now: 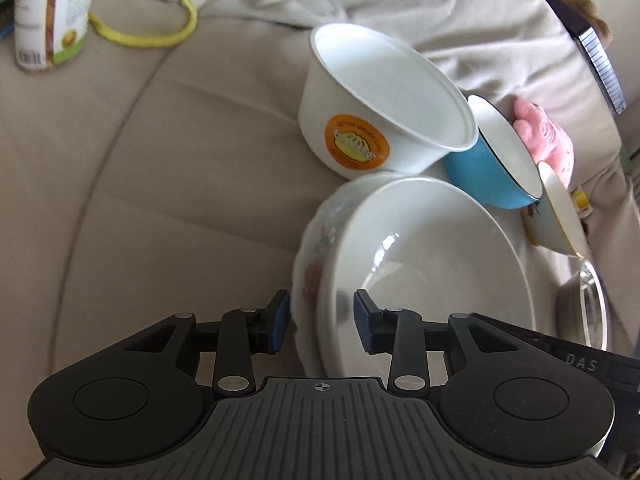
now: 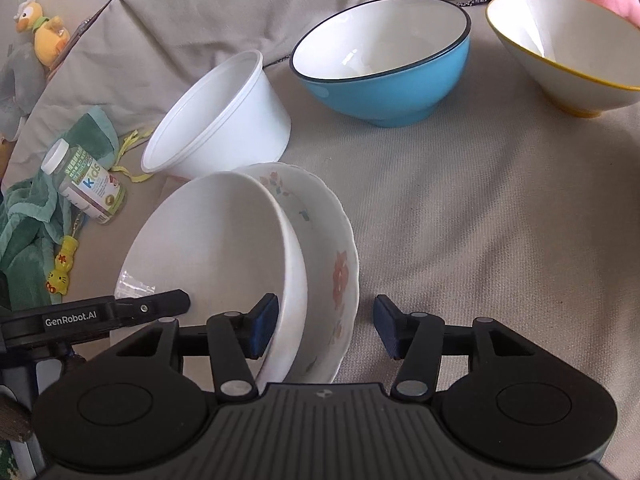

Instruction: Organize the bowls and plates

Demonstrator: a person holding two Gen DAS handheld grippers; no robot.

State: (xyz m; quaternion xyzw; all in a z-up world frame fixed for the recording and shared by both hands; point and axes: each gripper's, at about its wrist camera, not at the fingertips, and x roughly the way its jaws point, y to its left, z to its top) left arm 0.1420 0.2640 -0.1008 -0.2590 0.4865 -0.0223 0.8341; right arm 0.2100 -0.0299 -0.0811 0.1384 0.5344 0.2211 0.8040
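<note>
A beige sofa cushion (image 2: 480,220) carries the dishes: a plain white bowl (image 2: 224,240) nested in a flowered bowl (image 2: 336,248), both tilted, with a white tub (image 2: 232,120), blue bowl (image 2: 384,80) and yellow-rimmed bowl (image 2: 560,60) behind. The right hand-held gripper (image 2: 326,328) straddles both nested rims, jaws parted and not pressing. The left hand-held gripper (image 1: 322,320) also straddles them, parted; contact is unclear.

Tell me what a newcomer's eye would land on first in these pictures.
First, the plain white bowl nested in the floral-printed white bowl, tilted on the beige cushion right before both grippers. Behind them stands the glossy sky-blue bowl with a dark rim, with a white plastic tub leaning beside it.
</note>
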